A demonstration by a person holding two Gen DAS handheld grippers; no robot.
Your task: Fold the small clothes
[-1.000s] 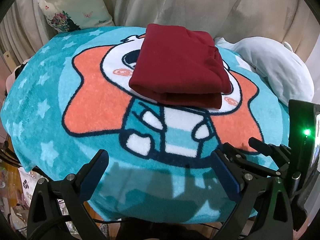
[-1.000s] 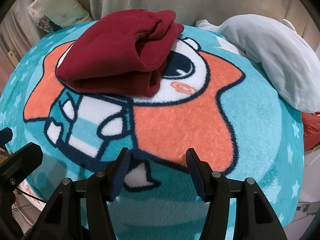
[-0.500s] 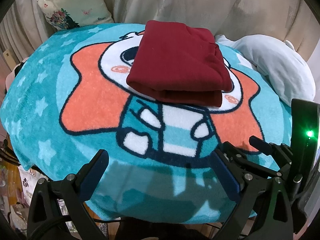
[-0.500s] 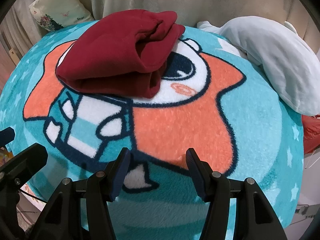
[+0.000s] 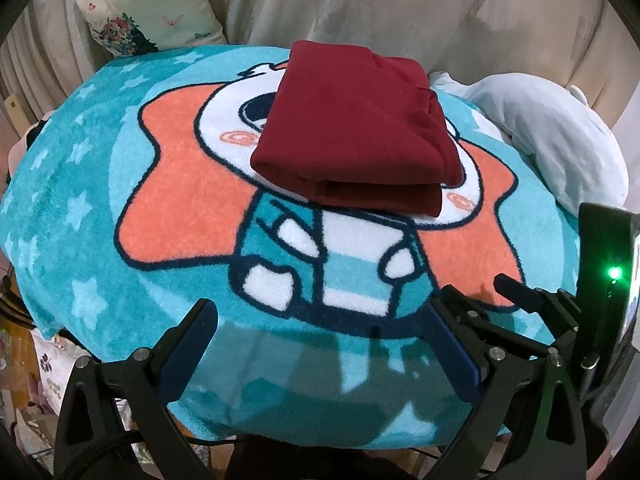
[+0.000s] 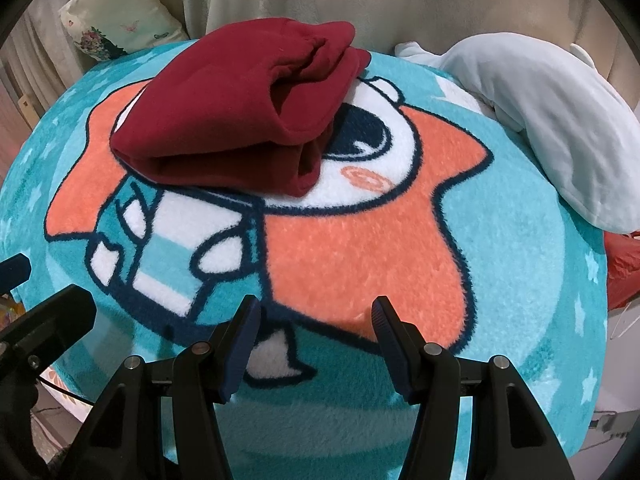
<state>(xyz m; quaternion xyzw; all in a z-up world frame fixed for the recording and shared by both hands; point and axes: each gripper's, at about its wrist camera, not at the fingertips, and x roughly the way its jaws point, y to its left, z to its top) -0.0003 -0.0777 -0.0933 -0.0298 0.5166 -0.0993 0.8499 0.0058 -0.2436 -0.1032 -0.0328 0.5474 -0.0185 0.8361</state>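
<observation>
A home, likely a living room: a plush teal cartoon blanket (image 5: 80, 208) covers the surface, a floral cushion (image 5: 148, 12) leans at far left against cream draped fabric (image 5: 400, 12), with a white garment (image 6: 552, 120) at right.

Folded garment (image 5: 356, 128) lying on the blanket (image 5: 80, 208) toward its far side, pale bundle (image 5: 560, 132) on the blanket's right edge, cushion (image 5: 148, 12) behind the far-left corner, both tongs (image 5: 316, 340) (image 6: 316, 328) side by side over the near edge
</observation>
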